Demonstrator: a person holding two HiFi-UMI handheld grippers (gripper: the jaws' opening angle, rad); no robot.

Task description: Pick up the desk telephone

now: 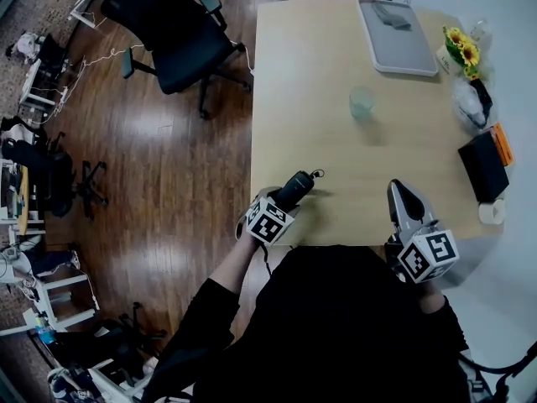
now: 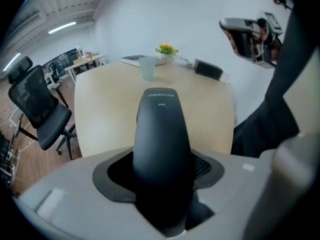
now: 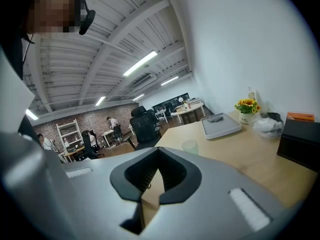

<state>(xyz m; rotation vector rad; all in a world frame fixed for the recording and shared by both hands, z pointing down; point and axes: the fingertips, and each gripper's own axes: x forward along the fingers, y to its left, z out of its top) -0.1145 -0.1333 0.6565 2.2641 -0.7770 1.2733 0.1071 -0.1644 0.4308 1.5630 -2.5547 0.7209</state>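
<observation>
A black telephone handset (image 1: 295, 188) (image 2: 160, 134) is held over the near left corner of the light wooden table (image 1: 310, 74), pointing up and away. My left gripper (image 1: 288, 198) (image 2: 162, 189) is shut on its lower end, and a short loop of cord shows at its tip. My right gripper (image 1: 406, 196) (image 3: 149, 196) hovers over the near right part of the table, jaws closed together with nothing between them. It also appears at the top right of the left gripper view, as the right gripper (image 2: 247, 36).
On the table stand a glass cup (image 1: 362, 103), a grey tray (image 1: 396, 25) at the far edge, sunflowers (image 1: 461, 49), a plastic bag (image 1: 471, 103), a black box (image 1: 482, 166) and a tape roll (image 1: 495, 211). A black office chair (image 1: 180, 36) stands left of the table.
</observation>
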